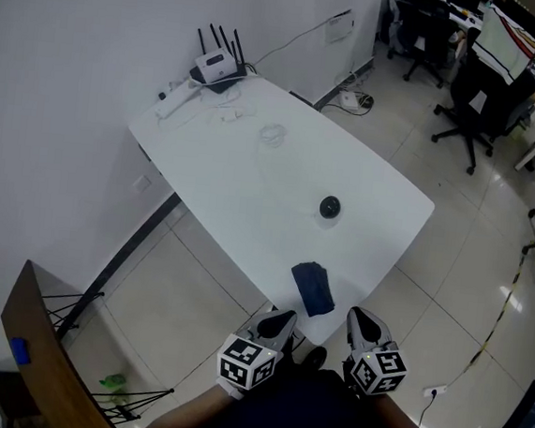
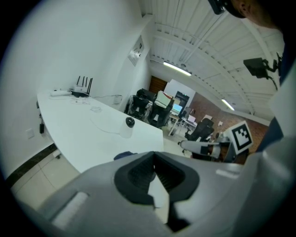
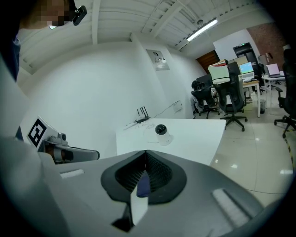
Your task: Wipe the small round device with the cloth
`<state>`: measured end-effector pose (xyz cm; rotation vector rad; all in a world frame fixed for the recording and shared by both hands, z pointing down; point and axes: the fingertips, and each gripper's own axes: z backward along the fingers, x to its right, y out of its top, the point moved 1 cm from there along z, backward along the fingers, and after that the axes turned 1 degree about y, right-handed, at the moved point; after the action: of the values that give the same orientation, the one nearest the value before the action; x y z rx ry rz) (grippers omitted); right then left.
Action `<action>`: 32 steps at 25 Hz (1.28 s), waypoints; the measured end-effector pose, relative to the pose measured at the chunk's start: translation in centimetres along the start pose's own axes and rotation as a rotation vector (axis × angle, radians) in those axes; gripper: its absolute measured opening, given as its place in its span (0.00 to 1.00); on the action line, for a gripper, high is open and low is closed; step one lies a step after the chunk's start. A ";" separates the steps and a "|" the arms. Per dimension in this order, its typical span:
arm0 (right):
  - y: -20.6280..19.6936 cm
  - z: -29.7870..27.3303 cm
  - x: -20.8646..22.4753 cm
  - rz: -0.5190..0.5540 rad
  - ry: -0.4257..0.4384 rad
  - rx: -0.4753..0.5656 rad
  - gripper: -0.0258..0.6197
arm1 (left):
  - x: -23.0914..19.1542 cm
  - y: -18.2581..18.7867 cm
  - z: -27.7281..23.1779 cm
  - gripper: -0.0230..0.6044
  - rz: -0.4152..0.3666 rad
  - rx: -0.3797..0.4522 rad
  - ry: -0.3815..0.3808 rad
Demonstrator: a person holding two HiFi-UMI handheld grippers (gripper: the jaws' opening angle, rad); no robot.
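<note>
The small round device, black-domed on a white base, stands near the middle of the white table. A folded dark blue cloth lies at the table's near edge. Both grippers hover off that edge, just short of the cloth: my left gripper to its left, my right gripper to its right. Each is shut with nothing held. In the left gripper view the device sits beyond the closed left gripper, and a corner of the cloth peeks out. In the right gripper view the device is ahead of the right gripper.
A router with antennas and cables sits at the table's far corner by the wall. Office chairs and desks stand at the upper right. A wooden shelf stands at the lower left on the tiled floor.
</note>
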<state>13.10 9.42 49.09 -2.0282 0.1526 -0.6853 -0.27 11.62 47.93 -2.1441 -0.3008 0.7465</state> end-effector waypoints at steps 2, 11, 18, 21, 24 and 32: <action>0.8 -1.3 0.2 -0.007 -0.013 0.006 0.06 | -1.2 1.0 -0.7 0.04 -0.007 -0.002 -0.010; 3.2 -6.6 -0.2 -0.020 -0.070 0.015 0.06 | -5.8 5.0 -3.1 0.04 -0.027 -0.020 -0.074; 2.6 -8.6 -0.7 -0.036 -0.120 -0.026 0.06 | -8.2 4.8 -4.2 0.04 -0.026 -0.072 -0.127; 1.9 -9.0 -0.4 -0.047 -0.131 -0.063 0.06 | -8.6 4.1 -4.8 0.04 -0.018 -0.107 -0.150; 1.2 -9.5 0.1 -0.046 -0.126 -0.098 0.06 | -8.9 3.3 -5.7 0.04 0.004 -0.140 -0.154; 0.2 -10.9 2.0 -0.023 -0.056 -0.167 0.11 | -9.3 2.2 -7.7 0.04 0.079 -0.160 -0.085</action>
<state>9.05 0.33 53.91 -2.2095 0.1578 -0.6474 -3.07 1.19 53.71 -2.2897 -0.3315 0.8864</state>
